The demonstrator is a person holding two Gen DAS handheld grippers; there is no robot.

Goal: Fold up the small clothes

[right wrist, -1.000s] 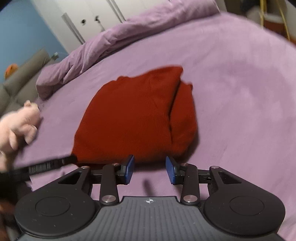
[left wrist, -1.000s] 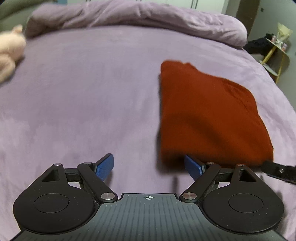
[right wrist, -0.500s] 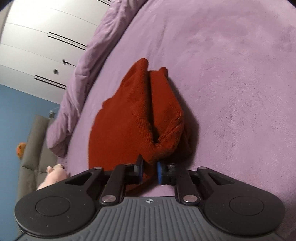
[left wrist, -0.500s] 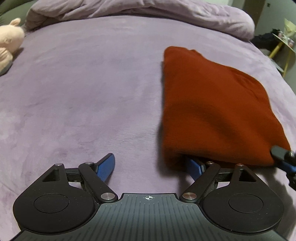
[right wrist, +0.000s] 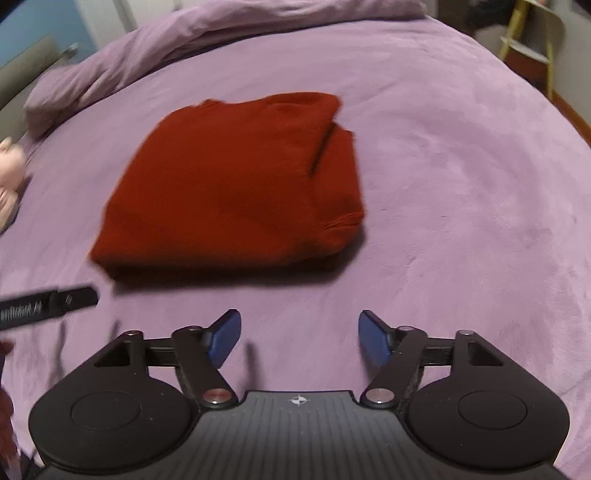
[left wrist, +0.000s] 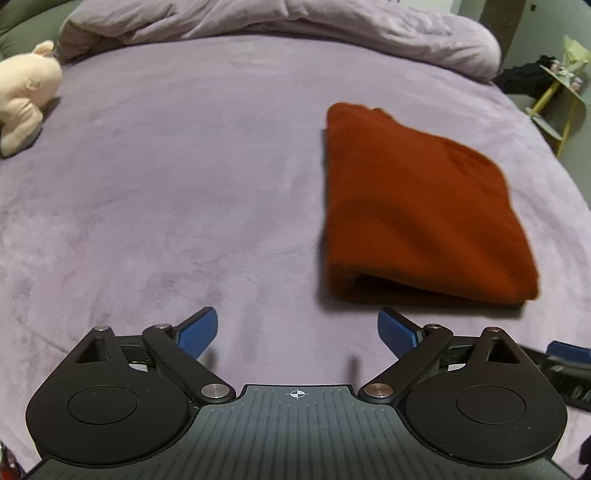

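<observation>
A rust-red knit garment (left wrist: pixel 417 210) lies folded into a thick rectangle on the purple bed cover (left wrist: pixel 184 184). In the right wrist view the garment (right wrist: pixel 236 184) lies ahead and slightly left, with a folded flap along its right side. My left gripper (left wrist: pixel 297 328) is open and empty, just short of the garment's near left corner. My right gripper (right wrist: pixel 299 338) is open and empty, a little back from the garment's near edge. Each gripper's tip shows at the edge of the other's view.
A pink plush toy (left wrist: pixel 26 92) lies at the bed's far left. A bunched purple duvet (left wrist: pixel 295 22) runs along the far side. A yellow side table (left wrist: pixel 557 88) with small items stands off the bed at the right.
My right gripper let go of the garment's corner, opened and drew back; the garment now lies flat. My left gripper pulled back from the near edge, still open.
</observation>
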